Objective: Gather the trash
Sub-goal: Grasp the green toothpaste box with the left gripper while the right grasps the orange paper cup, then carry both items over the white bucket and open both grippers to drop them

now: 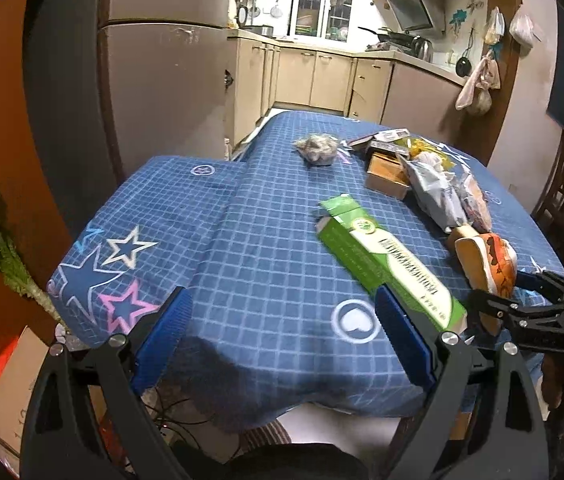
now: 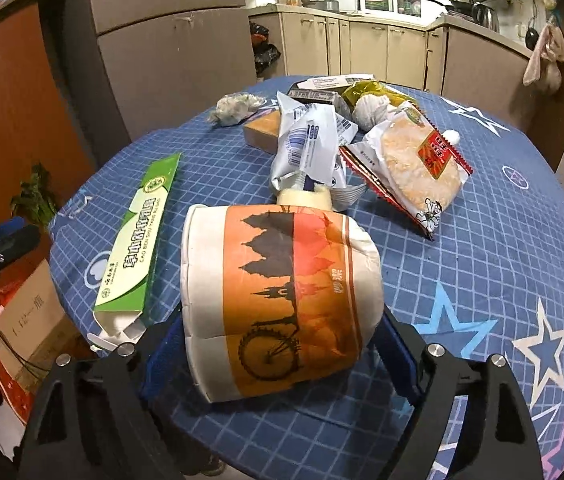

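- Presently, the step in hand was judged to be the first pick: the right gripper straddled a squashed paper cup with an orange band and a black bicycle silhouette, which lay on its side at the near edge of the round table under a blue checked star-print cloth.
- Blue pads stood at either flank of the cup. Whether they pressed on it could not be told, so no grip could be confirmed.
- The left gripper stood wide and empty over the table's near edge, with only cloth between its jaws.
- A long green-and-white cardboard carton lay just beside the cup, one end at the near edge and just beyond the left gripper's right-hand pad.
- Further trash sat heaped towards the middle and far edge: a white plastic pouch with blue print, a red-trimmed wrapper holding round rice crackers, a brown cardboard box and a crumpled grey wad.
- Next move, as a judgement: close on the cup gently, since its soft wall would probably buckle, then lift straight up clear of the carton.
- Open room lay to the right of the cup, across bare cloth.
- No bin or bag was visible in either view.
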Demonstrator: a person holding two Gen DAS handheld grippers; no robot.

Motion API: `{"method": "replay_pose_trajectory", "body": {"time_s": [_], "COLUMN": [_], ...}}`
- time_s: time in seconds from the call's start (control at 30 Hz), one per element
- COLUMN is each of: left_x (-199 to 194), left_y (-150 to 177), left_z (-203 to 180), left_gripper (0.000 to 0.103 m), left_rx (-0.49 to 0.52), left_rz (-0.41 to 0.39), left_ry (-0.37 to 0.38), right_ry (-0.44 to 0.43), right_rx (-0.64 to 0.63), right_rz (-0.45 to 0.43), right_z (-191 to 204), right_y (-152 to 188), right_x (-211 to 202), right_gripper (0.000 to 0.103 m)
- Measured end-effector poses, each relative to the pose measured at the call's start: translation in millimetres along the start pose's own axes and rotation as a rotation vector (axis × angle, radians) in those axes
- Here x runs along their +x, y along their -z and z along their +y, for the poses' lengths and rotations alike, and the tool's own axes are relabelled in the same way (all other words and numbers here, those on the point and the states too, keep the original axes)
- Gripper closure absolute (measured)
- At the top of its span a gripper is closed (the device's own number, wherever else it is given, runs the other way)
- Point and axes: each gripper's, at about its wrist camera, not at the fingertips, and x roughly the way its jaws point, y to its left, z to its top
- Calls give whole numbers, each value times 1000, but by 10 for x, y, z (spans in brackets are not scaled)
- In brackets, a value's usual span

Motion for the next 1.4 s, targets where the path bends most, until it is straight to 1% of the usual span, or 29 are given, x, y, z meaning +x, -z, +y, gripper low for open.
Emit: {"method": "replay_pose_trajectory", "body": {"time_s": [0.07, 0.17, 0.27, 0.33, 0.4, 0.43, 0.53, 0.6, 0.63, 0.67, 0.7, 0.73, 0.77, 0.83, 0.87, 1.0, 1.03, 1.1, 1.17, 1.27, 1.33, 1.4], "left_x": [22, 63, 171, 323, 460, 584, 818, 927, 917, 908, 869, 834, 810, 768, 749, 605, 579, 392, 194, -85, -234, -298], "left_y": [-39, -136, -230, -285, -287, -273, -206, -161, -147, -137, -118, -111, -101, -90, -80, -16, -18, -18, -24, -51, -72, -103], "left_z": [-78, -261, -441, -579, -658, -709, -796, -787, -802, -797, -788, -784, -769, -733, -711, -669, -698, -800, -937, -1319, -1707, -2075], "left_gripper": [14, 14, 14, 14, 14, 14, 14, 14, 14, 20, 28, 48, 56, 64, 66, 68, 68, 68, 68, 68, 68, 68], "left_rx": [2, 1, -5, -8, -18, -25, -8, -10, 9, 12, 16, 24, 30, 39, 40, 49, 59, 99, 133, 221, 294, 332], "left_rz": [11, 30, 35, 54, 89, 126, 185, 214, 193, 192, 173, 158, 148, 132, 126, 95, 76, 12, -35, -97, -110, -88], "left_ry": [26, 69, 86, 54, 54, 28, -29, -58, -83, -89, -103, -115, -116, -114, -119, -139, -146, -156, -124, -23, 97, 214], "right_ry": [-11, -23, -17, -12, -2, 4, 27, 44, 52, 64, 79, 87, 100, 119, 128, 180, 199, 230, 271, 345, 409, 471], "right_rx": [22, 81, 156, 202, 231, 240, 245, 245, 247, 250, 255, 259, 270, 290, 298, 336, 350, 380, 411, 466, 513, 559], "right_rz": [-13, -58, -106, -132, -159, -170, -188, -197, -199, -203, -210, -214, -221, -228, -231, -266, -283, -307, -322, -340, -344, -342], "right_z": [-51, -160, -330, -431, -501, -525, -547, -548, -558, -563, -570, -578, -597, -626, -643, -728, -772, -870, -987, -1203, -1385, -1566], "right_y": [57, 195, 326, 401, 499, 544, 666, 765, 824, 865, 922, 952, 1010, 1115, 1147, 1311, 1363, 1477, 1589, 1833, 2054, 2266], "right_x": [-101, -391, -692, -865, -1051, -1135, -1300, -1413, -1463, -1506, -1560, -1587, -1639, -1693, -1707, -1866, -1963, -2119, -2279, -2574, -2794, -2966], "right_gripper": [19, 19, 19, 19, 19, 19, 19, 19, 19, 19, 19, 19, 19, 19, 19, 19, 19, 19, 19, 19, 19, 19]}}
